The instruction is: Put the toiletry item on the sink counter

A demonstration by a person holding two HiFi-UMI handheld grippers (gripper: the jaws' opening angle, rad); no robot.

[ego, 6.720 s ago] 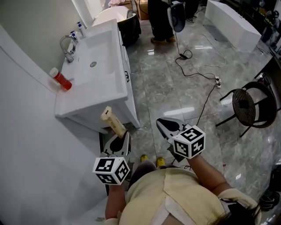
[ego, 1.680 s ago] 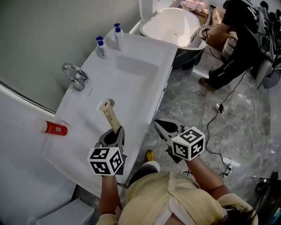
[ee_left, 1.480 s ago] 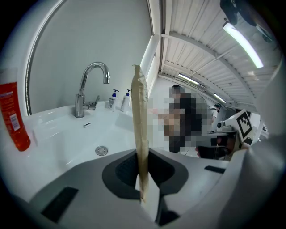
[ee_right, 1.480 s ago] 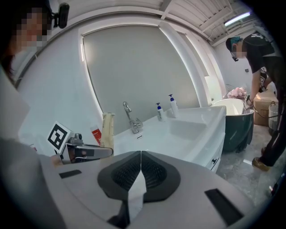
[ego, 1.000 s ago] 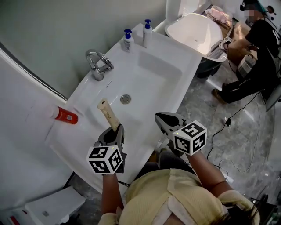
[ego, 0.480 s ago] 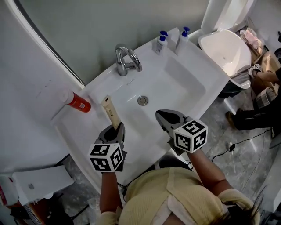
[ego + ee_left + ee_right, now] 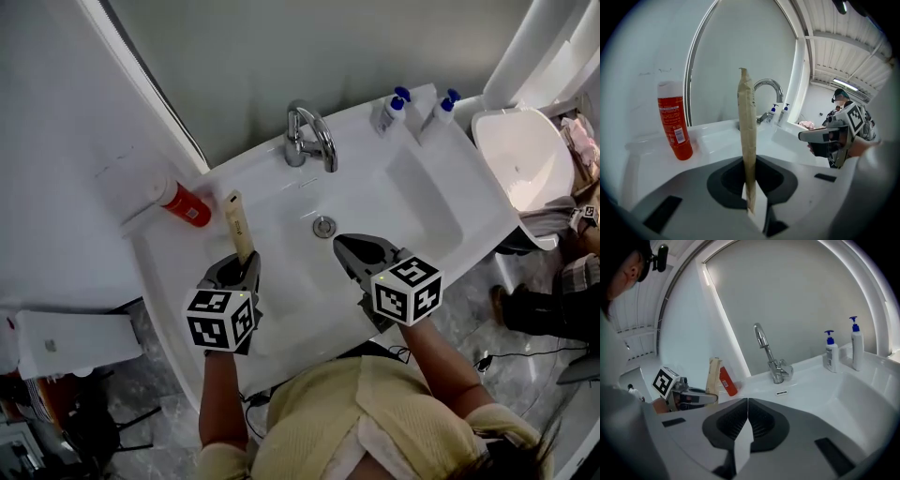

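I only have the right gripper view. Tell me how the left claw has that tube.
Observer: The left claw is shut on the beige tube, at its lower end; the tube stands upright from it.
Operator: Say where it is over the sink.
Observer: From the head view, the tube hangs by the left rim of the basin, just right of the red bottle on the sink counter, not touching it.
Operator: Name what's right of the sink.
Observer: A toilet stands right beside that end.
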